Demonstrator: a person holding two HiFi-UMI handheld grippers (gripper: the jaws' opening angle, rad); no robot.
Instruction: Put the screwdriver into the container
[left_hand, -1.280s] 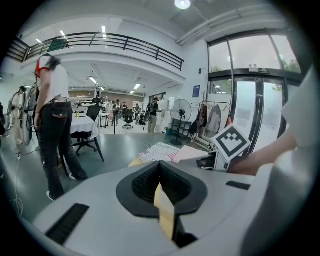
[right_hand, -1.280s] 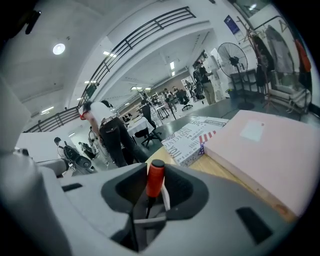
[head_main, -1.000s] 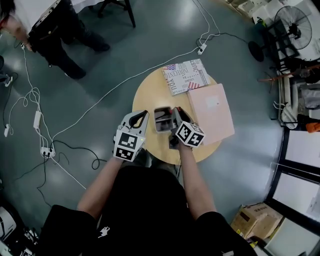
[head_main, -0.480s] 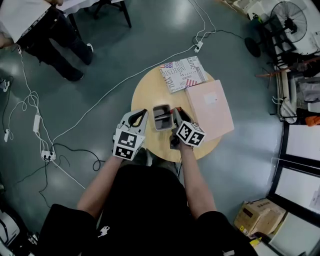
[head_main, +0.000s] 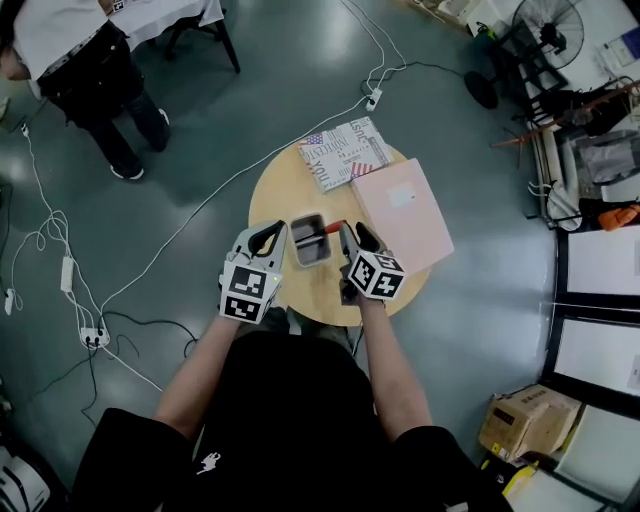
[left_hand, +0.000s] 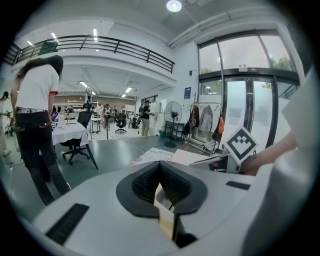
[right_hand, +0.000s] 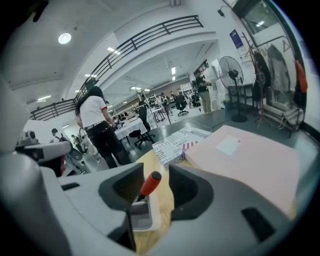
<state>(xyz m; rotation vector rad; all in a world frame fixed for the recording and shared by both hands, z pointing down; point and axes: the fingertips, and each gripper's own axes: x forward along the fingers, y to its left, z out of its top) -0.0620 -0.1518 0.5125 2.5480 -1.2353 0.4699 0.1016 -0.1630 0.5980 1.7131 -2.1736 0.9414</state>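
Note:
A grey container (head_main: 298, 243) sits on the round wooden table (head_main: 275, 195). The screwdriver (head_main: 333, 227), with a red handle, leans out of its right side. In the right gripper view the red handle (right_hand: 150, 183) rises from the container (right_hand: 141, 218) between the jaws. My right gripper (head_main: 350, 233) (right_hand: 156, 171) is opening, and its pads stand off the handle. My left gripper (head_main: 268, 233) (left_hand: 160, 165) hovers just left of the container (left_hand: 163, 198) with its tips together and nothing in them.
A pink folder (head_main: 402, 215) lies on the table's right side, with a printed box (head_main: 343, 152) behind it. A person (head_main: 80, 60) stands at the far left. White cables (head_main: 200, 200) trail over the floor, and a fan (head_main: 540, 25) stands at the far right.
The right gripper's jaws have spread and let go of the screwdriver, which now rests in the container. The left gripper has stayed beside the container. The head view has shifted a little.

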